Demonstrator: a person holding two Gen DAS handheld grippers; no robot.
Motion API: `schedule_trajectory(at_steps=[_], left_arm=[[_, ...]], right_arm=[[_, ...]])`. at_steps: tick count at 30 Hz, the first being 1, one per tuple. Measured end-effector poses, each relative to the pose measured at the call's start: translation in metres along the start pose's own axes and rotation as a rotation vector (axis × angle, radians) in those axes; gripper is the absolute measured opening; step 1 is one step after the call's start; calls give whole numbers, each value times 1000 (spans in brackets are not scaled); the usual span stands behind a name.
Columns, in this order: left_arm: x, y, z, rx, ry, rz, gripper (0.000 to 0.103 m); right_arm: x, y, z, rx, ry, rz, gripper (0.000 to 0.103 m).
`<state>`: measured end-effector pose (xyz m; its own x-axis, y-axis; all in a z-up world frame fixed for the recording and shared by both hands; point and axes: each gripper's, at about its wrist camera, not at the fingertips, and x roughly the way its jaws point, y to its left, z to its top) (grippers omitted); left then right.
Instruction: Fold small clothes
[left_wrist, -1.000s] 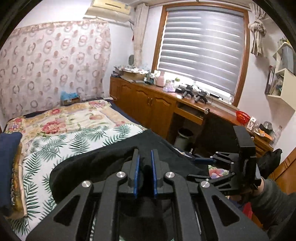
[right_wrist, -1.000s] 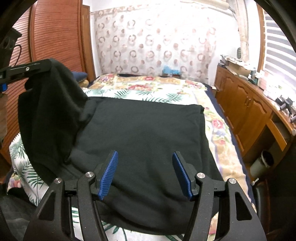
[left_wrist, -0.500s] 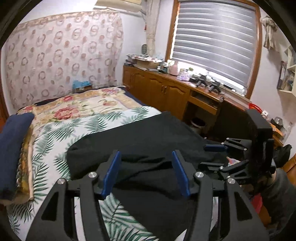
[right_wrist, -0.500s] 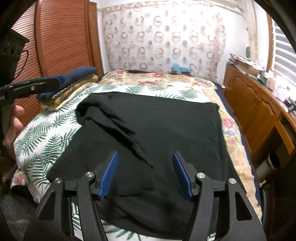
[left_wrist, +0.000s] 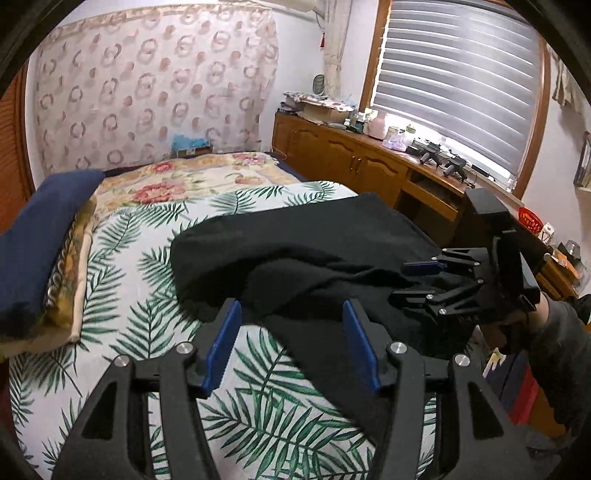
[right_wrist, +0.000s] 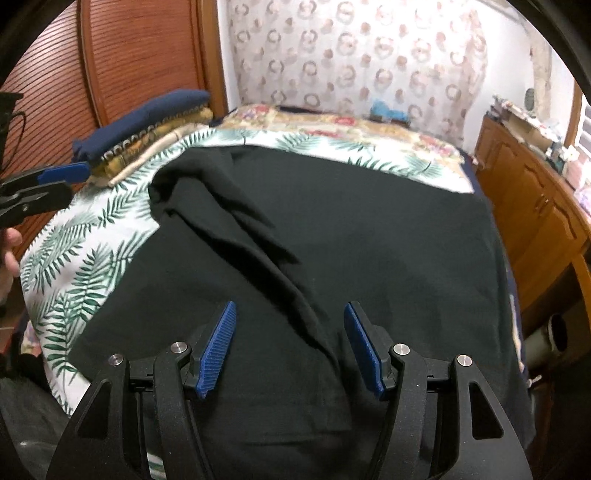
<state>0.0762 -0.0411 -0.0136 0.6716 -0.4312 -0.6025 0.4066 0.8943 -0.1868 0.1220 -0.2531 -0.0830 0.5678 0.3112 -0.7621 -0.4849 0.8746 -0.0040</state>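
Note:
A black garment (right_wrist: 369, 240) lies spread on the bed, with one part thrown over it as a rumpled ridge (right_wrist: 229, 221) running from the far left corner toward me. My right gripper (right_wrist: 290, 310) hovers open over the near end of that ridge, pads off the cloth. My left gripper (left_wrist: 291, 306) is open above the garment's (left_wrist: 314, 240) left edge, holding nothing. In the left wrist view the right gripper (left_wrist: 412, 281) hangs over the cloth at the right. The left gripper (right_wrist: 59, 184) shows at the left edge of the right wrist view.
The bed has a palm-leaf sheet (left_wrist: 129, 258) and a floral cover further back. A navy pillow (left_wrist: 37, 240) lies on folded bedding at the left. Wooden cabinets (right_wrist: 535, 192) line the right side, a slatted wardrobe door (right_wrist: 129, 55) the left. A bin (right_wrist: 554, 332) stands by the bed.
My left gripper opened and let go of the raised part of the garment, which fell across the spread cloth. Both grippers sank toward the bed.

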Motion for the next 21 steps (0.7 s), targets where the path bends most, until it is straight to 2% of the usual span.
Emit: schedule_trajectory(at_steps=[7,11,12,14,17,21], left_arm=[[1,6,-6,-20,10,3,56],[3,7,-8,-26,15,1,56],[3,7,-10,-27,16,0,56],[5,7,-11,-28,20,0,56],[6,7,-12,-29,24,-2,56],[8,6,-13,-31,28,-1,56]], right_arm=[[14,-1,-1,-1,46,50,57],[11,3,-1,-17,37,60,41],[10,3,-2,-22,36,61,31],[9,7,-2,-43,41,78,20],[5,14,-2,-86,27,60,11],[-11,19,0,-88,-53,25,8]])
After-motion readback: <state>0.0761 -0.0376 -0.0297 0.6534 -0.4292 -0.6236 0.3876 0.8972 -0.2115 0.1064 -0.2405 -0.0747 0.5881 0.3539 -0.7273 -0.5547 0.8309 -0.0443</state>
